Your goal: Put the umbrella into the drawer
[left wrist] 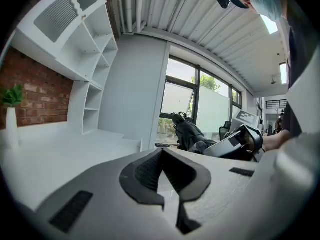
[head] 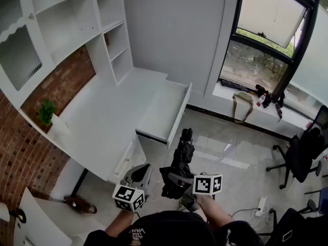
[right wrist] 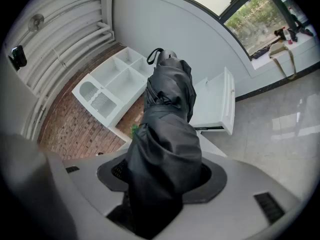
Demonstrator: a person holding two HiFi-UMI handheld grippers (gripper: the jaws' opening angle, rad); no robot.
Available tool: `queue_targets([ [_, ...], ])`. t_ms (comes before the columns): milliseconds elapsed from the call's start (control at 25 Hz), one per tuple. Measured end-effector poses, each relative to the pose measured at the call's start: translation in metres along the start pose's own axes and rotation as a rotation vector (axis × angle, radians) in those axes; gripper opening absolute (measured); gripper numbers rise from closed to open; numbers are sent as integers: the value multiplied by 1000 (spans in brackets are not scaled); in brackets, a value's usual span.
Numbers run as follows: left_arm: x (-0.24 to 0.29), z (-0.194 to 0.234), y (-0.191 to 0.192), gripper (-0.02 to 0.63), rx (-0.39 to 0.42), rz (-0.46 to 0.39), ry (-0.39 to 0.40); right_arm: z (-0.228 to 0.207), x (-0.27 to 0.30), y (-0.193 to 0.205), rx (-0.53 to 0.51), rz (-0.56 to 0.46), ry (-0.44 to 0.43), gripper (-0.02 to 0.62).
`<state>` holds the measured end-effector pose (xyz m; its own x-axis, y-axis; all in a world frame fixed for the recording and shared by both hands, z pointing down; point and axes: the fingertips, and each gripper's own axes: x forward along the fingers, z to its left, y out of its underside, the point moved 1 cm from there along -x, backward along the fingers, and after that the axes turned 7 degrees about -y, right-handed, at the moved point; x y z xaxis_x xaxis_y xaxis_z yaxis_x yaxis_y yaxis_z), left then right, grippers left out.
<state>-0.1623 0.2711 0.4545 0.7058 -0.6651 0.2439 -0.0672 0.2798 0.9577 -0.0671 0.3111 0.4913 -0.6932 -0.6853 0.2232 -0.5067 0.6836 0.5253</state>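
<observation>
The right gripper [right wrist: 162, 176] had its fingers clamped wide on the folded umbrella [right wrist: 167, 99], which jutted ahead of them; the left gripper [left wrist: 161, 156] had its fingers pinched together, empty.

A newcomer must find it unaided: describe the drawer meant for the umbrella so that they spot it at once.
Look to the long white desk that runs under the white shelves along the brick wall. At its far end, toward the window, is the drawer. It alone is pulled out, jutting over the tiled floor, while the nearer fronts are shut.
</observation>
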Motion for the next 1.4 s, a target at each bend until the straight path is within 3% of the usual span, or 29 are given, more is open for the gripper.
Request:
queue_targets([
  [520, 65, -24, -5, 6, 10, -2, -73, -52, -20, -44, -49, 91, 7, 262],
  [960, 123, -49, -2, 6, -43, -11, -200, -105, -47, -97, -49, 168, -19, 262],
  [1400, 156, -23, 0, 6, -58, 24, -218, -132, -23, -126, -10, 166, -19, 262],
])
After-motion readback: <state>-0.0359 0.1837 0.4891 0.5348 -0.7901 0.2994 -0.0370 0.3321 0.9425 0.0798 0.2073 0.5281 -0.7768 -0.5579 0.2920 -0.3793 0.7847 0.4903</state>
